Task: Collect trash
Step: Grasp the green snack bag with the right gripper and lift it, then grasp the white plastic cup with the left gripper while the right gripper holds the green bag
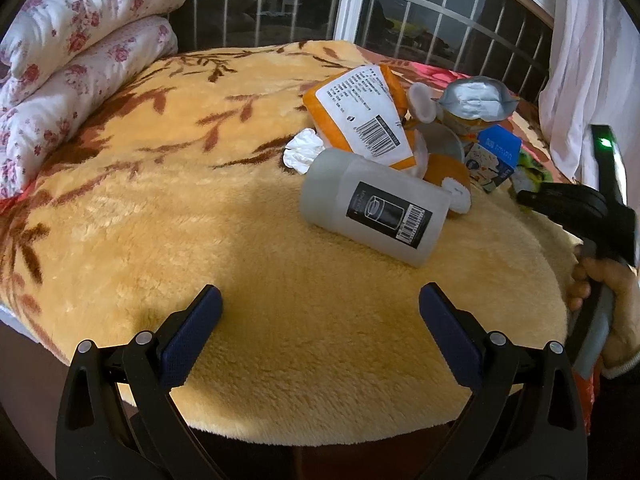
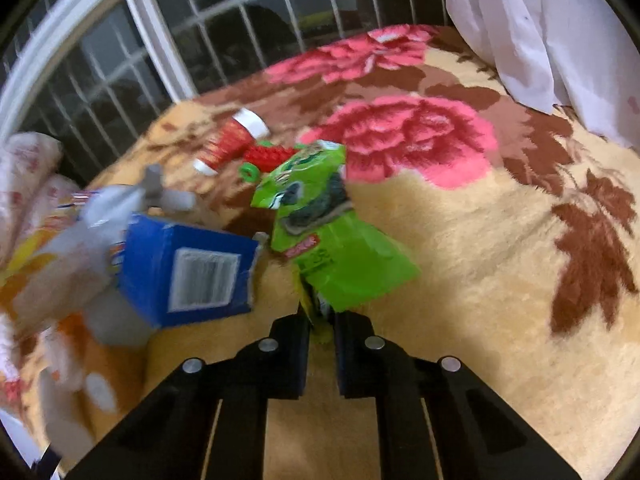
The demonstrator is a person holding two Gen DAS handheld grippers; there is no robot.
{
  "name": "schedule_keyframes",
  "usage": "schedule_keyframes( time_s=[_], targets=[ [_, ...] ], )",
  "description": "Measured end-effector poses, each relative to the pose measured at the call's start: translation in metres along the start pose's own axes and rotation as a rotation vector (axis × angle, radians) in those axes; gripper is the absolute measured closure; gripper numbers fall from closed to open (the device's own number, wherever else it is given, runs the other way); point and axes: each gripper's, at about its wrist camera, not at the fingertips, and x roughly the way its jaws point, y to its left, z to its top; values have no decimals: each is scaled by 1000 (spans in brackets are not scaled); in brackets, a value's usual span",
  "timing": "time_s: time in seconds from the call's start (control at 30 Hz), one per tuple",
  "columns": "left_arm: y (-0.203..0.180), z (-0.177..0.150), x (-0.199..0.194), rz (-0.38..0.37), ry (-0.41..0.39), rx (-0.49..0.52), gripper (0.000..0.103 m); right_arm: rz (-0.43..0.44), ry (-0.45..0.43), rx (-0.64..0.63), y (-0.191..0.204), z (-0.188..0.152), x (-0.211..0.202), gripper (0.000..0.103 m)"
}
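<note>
A trash pile lies on the yellow plush blanket (image 1: 280, 340): a frosted plastic tub (image 1: 372, 204) on its side, an orange packet with a white label (image 1: 360, 112), crumpled tissue (image 1: 302, 152), a silver foil pouch (image 1: 476, 100) and a blue box (image 1: 496, 152). My left gripper (image 1: 320, 292) hovers open in front of the tub, nothing between its fingers. In the right wrist view my right gripper (image 2: 322, 318) is shut on the near edge of a green snack bag (image 2: 344, 256), right of the blue box (image 2: 188, 268). A red paper cup (image 2: 232, 140) lies farther back.
A folded floral quilt (image 1: 80, 60) is stacked at the far left. A barred window (image 1: 420, 12) runs behind the bed and a white curtain (image 1: 592, 60) hangs at the right. A hand (image 1: 608, 292) holds the other gripper's handle at the right edge. The blanket's front edge drops off near me.
</note>
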Motion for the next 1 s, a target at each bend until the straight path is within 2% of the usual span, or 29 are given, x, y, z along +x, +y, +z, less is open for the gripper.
schedule_keyframes(
  time_s=[0.27, 0.5, 0.6, 0.67, 0.8, 0.9, 1.0],
  targets=[
    [-6, -1, -8, -53, -9, -44, 7, 104, -100, -89, -14, -36, -63, 93],
    [-26, 7, -11, -69, -7, -82, 7, 125, -156, -142, -27, -68, -104, 92],
    [-41, 16, -9, -12, -26, -72, 7, 137, -160, -155, -32, -77, -112, 92],
    [-49, 26, -2, 72, -36, -79, 7, 147, -163, -162, -35, -81, -114, 92],
    [-48, 45, 25, 159, -22, -155, 7, 171, -156, -150, -42, -84, -115, 92],
    [-48, 51, 40, 194, 15, -167, 7, 184, -148, -144, -46, -87, -115, 92],
    [-40, 45, 38, 217, -9, -176, 7, 192, -142, -147, -47, -89, -114, 92]
  ],
)
